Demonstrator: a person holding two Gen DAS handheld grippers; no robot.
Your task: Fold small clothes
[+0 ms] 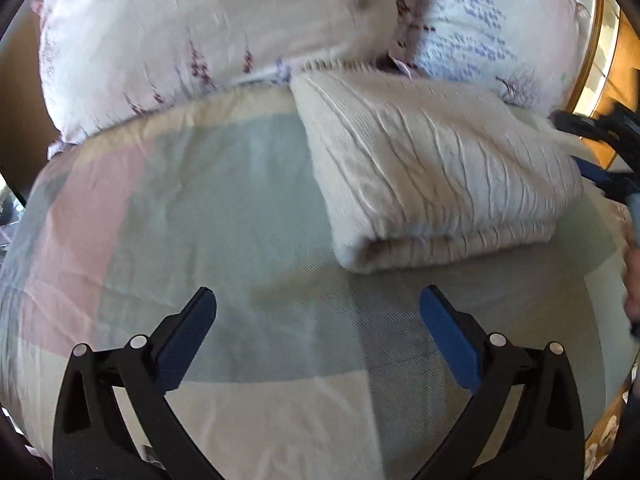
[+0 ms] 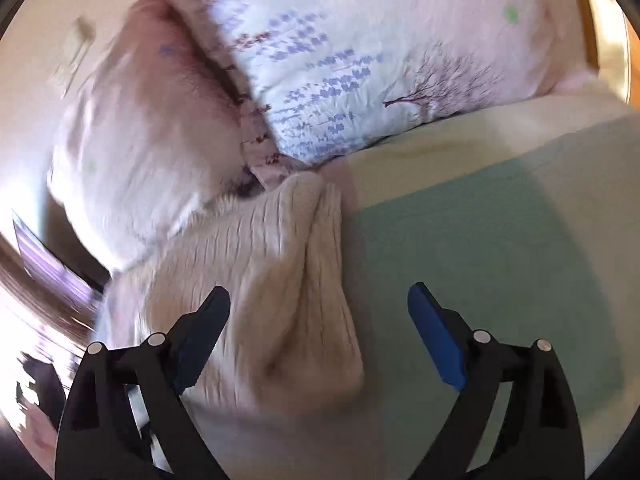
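The bed (image 1: 168, 216) fills most of the left wrist frame, with a cover of pink, green and cream squares. Two flowery pillows (image 1: 208, 32) sit side by side along the top. A cream ribbed knit cloth (image 1: 436, 168) lies folded on the bed at the right of the frame, its far edge touching the pillows. The left gripper (image 1: 318, 308) is wide apart over the bare cover at the bottom, holding nothing. The right gripper (image 2: 318, 304) is wide apart too, over the cloth's edge.
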